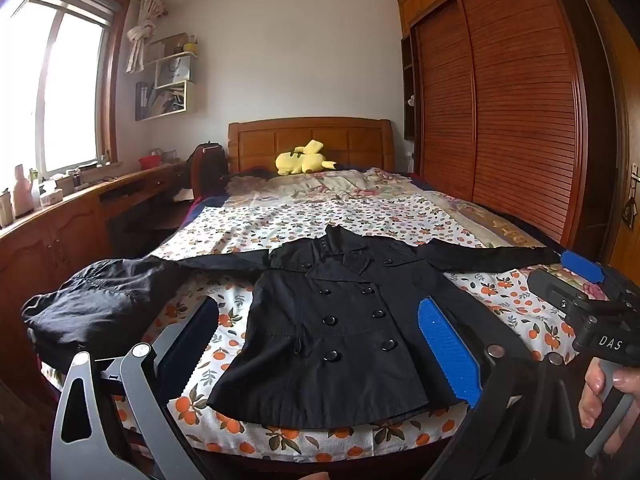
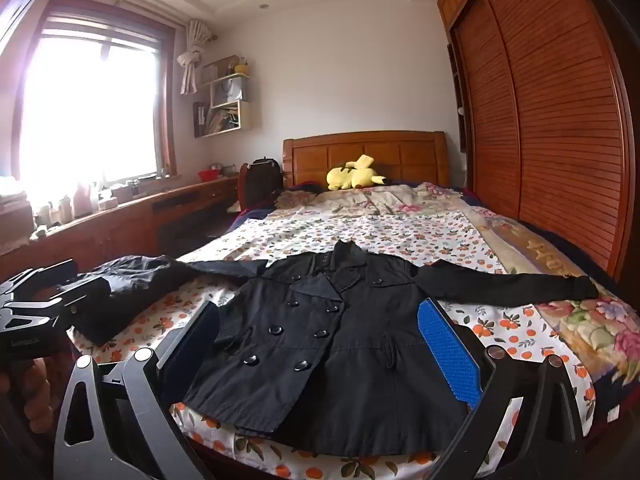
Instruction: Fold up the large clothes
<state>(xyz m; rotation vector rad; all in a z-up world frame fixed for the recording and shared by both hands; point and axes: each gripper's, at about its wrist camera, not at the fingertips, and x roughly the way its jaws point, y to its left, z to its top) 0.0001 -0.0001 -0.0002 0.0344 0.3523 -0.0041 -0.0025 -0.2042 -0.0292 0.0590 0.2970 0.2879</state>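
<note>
A black double-breasted coat lies flat, front up, on the bed, sleeves spread to both sides; it also shows in the right wrist view. Its left sleeve is bunched near the bed's left edge. Its right sleeve lies straight. My left gripper is open, hovering above the coat's hem, holding nothing. My right gripper is open and empty over the hem too. The right gripper also shows at the right of the left wrist view, near the right sleeve's cuff.
The bed has an orange-print sheet. A yellow plush toy lies by the wooden headboard. A wooden desk with bottles runs along the left under the window. A slatted wardrobe stands on the right.
</note>
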